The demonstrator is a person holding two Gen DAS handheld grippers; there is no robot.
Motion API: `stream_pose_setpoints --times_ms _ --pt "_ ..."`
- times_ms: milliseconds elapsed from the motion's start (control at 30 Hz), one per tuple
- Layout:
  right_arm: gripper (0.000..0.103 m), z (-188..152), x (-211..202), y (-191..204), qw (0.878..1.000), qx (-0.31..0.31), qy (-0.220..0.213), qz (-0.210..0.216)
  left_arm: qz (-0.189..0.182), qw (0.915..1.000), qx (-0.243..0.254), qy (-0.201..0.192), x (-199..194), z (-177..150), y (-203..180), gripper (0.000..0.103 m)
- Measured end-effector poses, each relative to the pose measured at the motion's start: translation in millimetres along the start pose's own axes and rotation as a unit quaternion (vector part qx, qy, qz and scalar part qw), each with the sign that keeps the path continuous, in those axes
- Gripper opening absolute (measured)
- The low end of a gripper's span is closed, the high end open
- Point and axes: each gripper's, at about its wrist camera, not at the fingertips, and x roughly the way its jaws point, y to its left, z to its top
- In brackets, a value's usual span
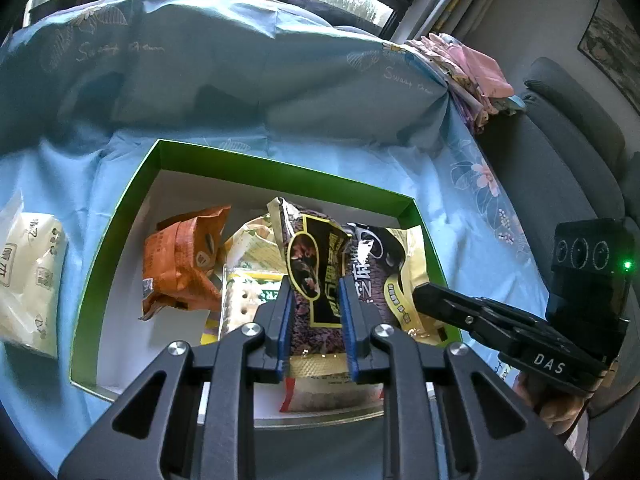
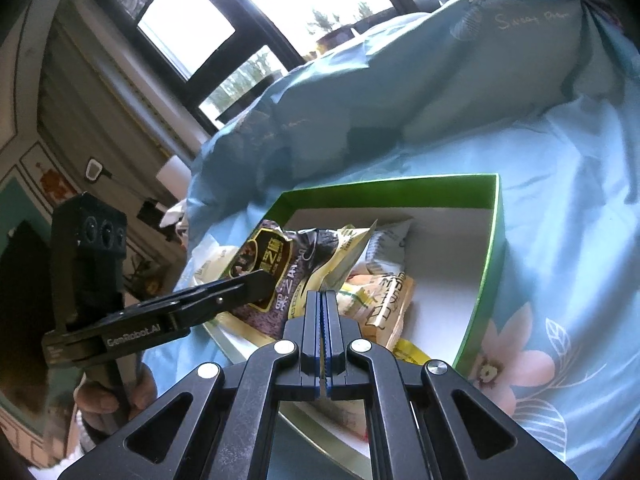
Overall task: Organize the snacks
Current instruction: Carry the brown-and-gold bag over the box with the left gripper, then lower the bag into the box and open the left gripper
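Observation:
A green-walled box point(image 1: 280, 168) with a white floor lies on the blue cloth and holds several snack packets. My left gripper point(image 1: 316, 285) is shut on a dark purple packet with gold print point(image 1: 316, 248), held upright over the near part of the box. In the right wrist view the same packet point(image 2: 272, 264) hangs from the left gripper point(image 2: 262, 280) above the box's left wall point(image 2: 400, 182). My right gripper point(image 2: 321, 294) is shut with nothing in it and points into the box; the left wrist view shows it point(image 1: 422, 294) just right of the held packet.
An orange packet point(image 1: 180, 264), a green-and-white cracker packet point(image 1: 248, 292) and a black-and-yellow packet point(image 1: 380, 272) lie in the box. A white packet point(image 1: 28, 280) rests on the cloth left of it. Folded clothes point(image 1: 472, 68) and a grey sofa point(image 1: 560, 140) stand to the right.

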Motion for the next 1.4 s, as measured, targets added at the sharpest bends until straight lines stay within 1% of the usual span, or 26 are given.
stream_pose_setpoints --times_ms 400,900,1400 --pt "0.003 0 8 1 1.0 -0.011 0.004 -0.028 0.01 0.9999 0.005 0.01 14 2 2 0.022" --pt "0.003 -1 9 2 0.999 -0.015 0.003 -0.041 0.016 0.9997 0.008 0.014 21 2 1 0.024" --pt "0.003 -2 12 3 0.998 -0.02 0.007 -0.053 0.033 0.9992 0.012 0.018 25 3 0 0.029"
